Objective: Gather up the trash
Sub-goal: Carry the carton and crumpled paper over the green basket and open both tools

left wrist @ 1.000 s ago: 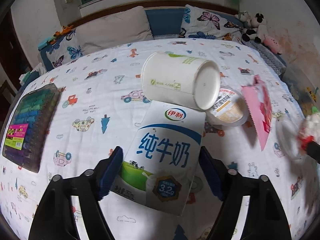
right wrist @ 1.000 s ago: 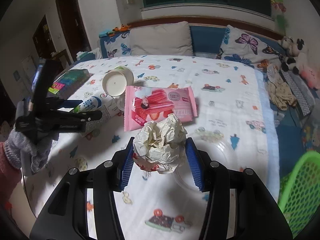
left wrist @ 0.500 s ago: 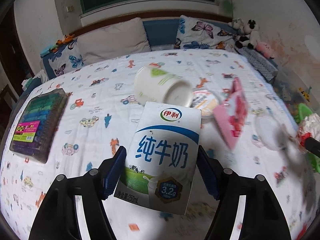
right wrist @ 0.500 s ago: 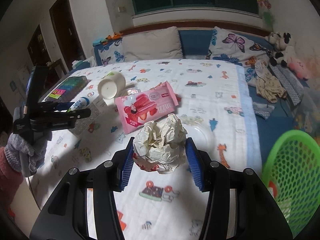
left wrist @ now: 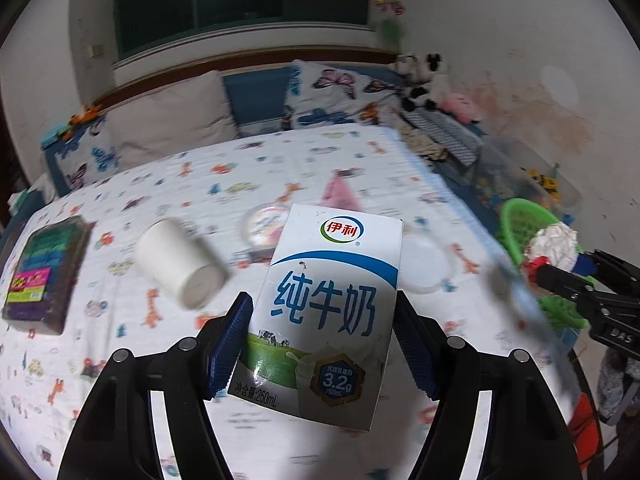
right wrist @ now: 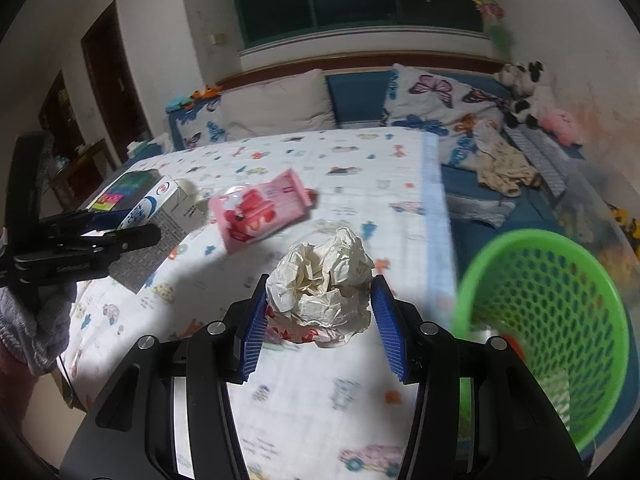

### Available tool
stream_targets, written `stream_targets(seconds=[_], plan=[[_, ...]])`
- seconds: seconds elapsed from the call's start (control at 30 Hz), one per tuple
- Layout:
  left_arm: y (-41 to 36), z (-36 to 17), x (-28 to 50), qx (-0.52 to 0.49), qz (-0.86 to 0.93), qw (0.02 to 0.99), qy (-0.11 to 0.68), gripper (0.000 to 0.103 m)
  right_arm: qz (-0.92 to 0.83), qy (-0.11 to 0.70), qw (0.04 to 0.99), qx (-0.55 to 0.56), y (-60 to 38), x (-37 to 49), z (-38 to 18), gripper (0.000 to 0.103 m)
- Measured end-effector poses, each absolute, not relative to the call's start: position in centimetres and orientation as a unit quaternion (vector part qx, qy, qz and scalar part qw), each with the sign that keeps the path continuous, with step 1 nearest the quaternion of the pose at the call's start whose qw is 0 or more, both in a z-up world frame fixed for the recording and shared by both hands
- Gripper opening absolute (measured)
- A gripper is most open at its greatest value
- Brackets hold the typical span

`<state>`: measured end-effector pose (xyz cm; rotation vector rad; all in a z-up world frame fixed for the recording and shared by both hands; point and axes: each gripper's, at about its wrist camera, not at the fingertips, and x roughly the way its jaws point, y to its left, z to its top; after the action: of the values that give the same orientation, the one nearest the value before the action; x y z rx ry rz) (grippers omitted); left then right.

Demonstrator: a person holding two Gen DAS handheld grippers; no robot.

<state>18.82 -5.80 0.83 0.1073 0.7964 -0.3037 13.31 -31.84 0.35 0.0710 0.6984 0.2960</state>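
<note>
The milk carton (left wrist: pixel 328 312) is gripped upright between the jaws of the left gripper (left wrist: pixel 324 344), lifted clear of the bed (left wrist: pixel 120 360); the crumpled paper ball (right wrist: pixel 320 284) is clamped in the right gripper (right wrist: pixel 318 332), just beside the green basket (right wrist: pixel 552 320) at the bed's edge. Each load is best carried fully over the rim before the jaws are released, the paper first, since it is nearest. The light carton should be kept upright and squeezed no harder. A white cup (left wrist: pixel 180 266), a pink wrapper (right wrist: pixel 260 208) and a clear lid (left wrist: pixel 424 268) are left on the bed.
</note>
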Motion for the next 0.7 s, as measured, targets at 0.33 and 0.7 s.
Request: stream_targets(seconds=[0.33, 0.7], plan=[[-13.0, 1.6, 18.1, 0.065, -0.21, 0.898, 0.381, 0.068, 0.077, 0.344, 0.934, 0.053, -38.4, 11.0, -0.1, 0.051], [-19.5, 1.6, 17.8, 0.082, -0.253, 0.885, 0.383, 0.068, 0.026, 0.356, 0.932, 0.07, -43.8, 9.6, -1.6, 0.052]])
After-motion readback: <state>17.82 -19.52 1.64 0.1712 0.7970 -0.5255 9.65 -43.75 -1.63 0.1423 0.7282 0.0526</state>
